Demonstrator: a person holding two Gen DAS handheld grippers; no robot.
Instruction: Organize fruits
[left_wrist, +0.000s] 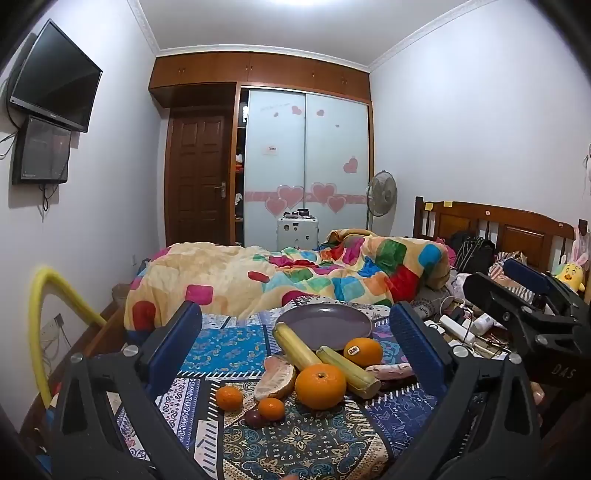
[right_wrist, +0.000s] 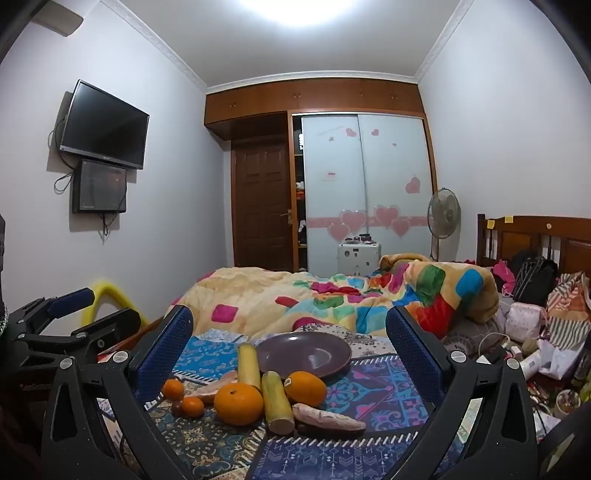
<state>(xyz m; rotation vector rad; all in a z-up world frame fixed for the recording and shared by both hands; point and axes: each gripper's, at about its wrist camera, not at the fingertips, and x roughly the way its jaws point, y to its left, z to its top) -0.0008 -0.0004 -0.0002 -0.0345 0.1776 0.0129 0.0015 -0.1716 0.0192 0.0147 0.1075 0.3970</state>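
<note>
A purple plate (left_wrist: 325, 326) (right_wrist: 304, 354) lies empty on a patterned cloth (left_wrist: 306, 443) on the bed. In front of it lie fruits: a big orange (left_wrist: 320, 386) (right_wrist: 238, 403), a stickered orange (left_wrist: 364, 352) (right_wrist: 306, 387), two yellow-green cane pieces (left_wrist: 295, 345) (left_wrist: 349, 371), two small tangerines (left_wrist: 229, 398) (left_wrist: 271, 409), a peeled pomelo piece (left_wrist: 275, 376), a dark grape (left_wrist: 254, 418) and a sweet potato (right_wrist: 327, 417). My left gripper (left_wrist: 295, 350) is open and empty, above and before the pile. My right gripper (right_wrist: 290, 350) is open and empty, likewise.
A colourful quilt (left_wrist: 295, 273) is heaped behind the plate. Cables, chargers and bags (right_wrist: 524, 343) clutter the right side by the headboard (left_wrist: 491, 225). A yellow foam tube (left_wrist: 40, 314) arches at the left bed edge. The right gripper's body (left_wrist: 535, 314) shows at the right.
</note>
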